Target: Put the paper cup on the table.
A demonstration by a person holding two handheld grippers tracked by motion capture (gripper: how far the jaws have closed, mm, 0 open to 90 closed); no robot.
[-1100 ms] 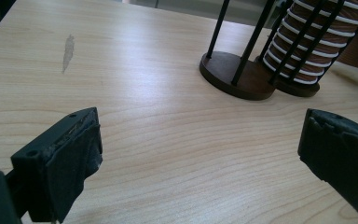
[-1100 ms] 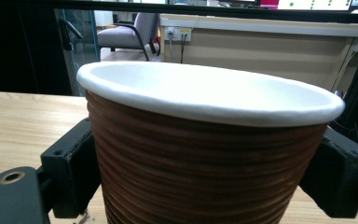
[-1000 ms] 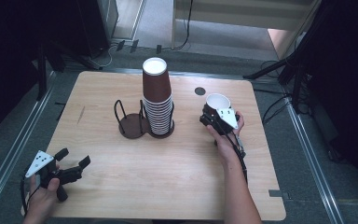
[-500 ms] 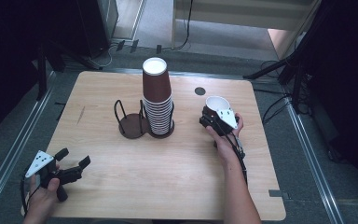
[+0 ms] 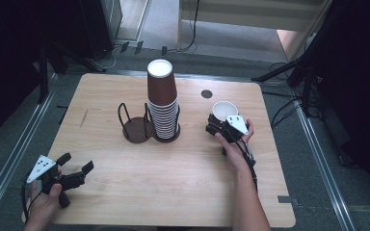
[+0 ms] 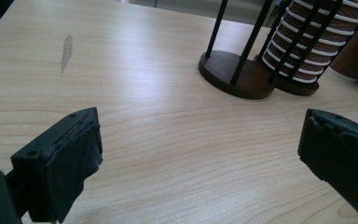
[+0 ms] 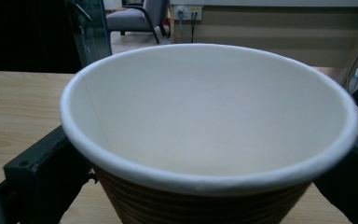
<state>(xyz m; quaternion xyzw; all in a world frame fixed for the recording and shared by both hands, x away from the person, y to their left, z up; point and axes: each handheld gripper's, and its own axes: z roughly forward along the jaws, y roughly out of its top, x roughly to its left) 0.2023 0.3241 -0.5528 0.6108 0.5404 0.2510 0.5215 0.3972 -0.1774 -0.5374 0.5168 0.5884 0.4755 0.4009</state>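
A tall stack of brown paper cups (image 5: 163,103), upside down, stands in the right ring of a black wire cup holder (image 5: 136,129) at mid-table; the left ring is empty. To its right, a single brown cup (image 5: 224,109) with a white inside sits upright, and my right gripper (image 5: 221,119) is shut on its sides. In the right gripper view the cup (image 7: 209,116) sits between both jaws of the right gripper (image 7: 205,186). My left gripper (image 5: 76,162) rests open near the front left corner, holding nothing. Its view looks over my left gripper (image 6: 200,154) toward the holder (image 6: 233,70) and the stack (image 6: 321,37).
The wooden table (image 5: 173,192) has a small dark round hole (image 5: 206,94) at the back right and a pale scuff (image 5: 83,118) on the left. Black stand legs (image 5: 289,72) and cables lie on the floor around it. A chair (image 7: 140,18) stands beyond the table.
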